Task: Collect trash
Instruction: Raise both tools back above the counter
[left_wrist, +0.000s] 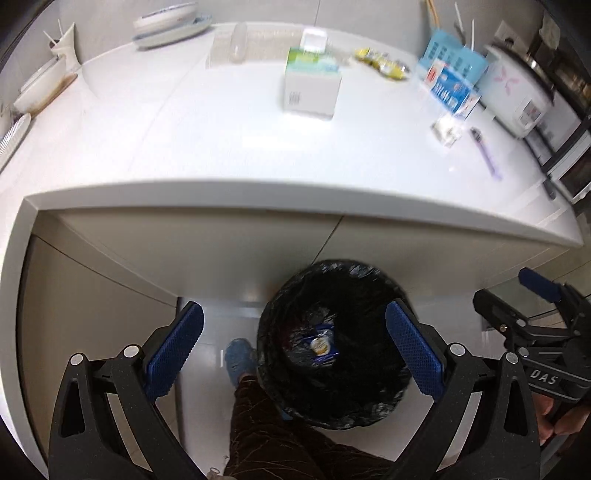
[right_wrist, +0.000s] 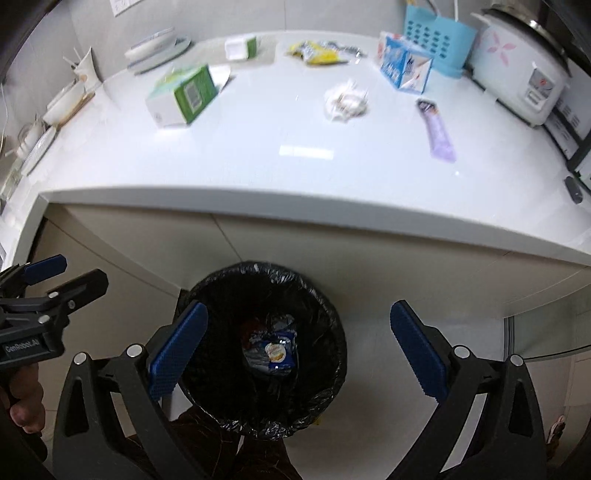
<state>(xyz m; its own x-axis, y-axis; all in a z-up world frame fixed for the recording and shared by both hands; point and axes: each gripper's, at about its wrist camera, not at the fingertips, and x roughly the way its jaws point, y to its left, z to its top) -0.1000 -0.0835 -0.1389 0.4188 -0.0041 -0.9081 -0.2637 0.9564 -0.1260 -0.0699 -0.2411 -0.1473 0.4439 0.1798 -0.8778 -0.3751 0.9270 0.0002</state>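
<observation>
— How do we hold our grippers?
— Our left gripper (left_wrist: 294, 345) and right gripper (right_wrist: 299, 347) are both spread wide, with nothing between the pads, above the black-lined bin (right_wrist: 325, 376).
— And the trash?
— A blue wrapper (right_wrist: 277, 355) lies inside the bin. Farther, on the white counter (right_wrist: 258, 162), rest a crumpled wrapper (right_wrist: 345, 101), a purple packet (right_wrist: 437, 133) and a yellow packet (right_wrist: 314, 51).

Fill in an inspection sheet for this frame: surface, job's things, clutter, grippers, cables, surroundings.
Surface: white countertop, glossy.
Job's things: black-lined trash bin on floor, blue snack wrapper inside; purple wrapper, crumpled clear wrapper, yellow wrappers on counter.
Clutter: tissue box, blue carton, rice cooker, dishes.
Grippers: left gripper and right gripper open, empty, above bin.
Cables: nothing seen.
Surroundings: cabinet fronts, tiled floor.
</observation>
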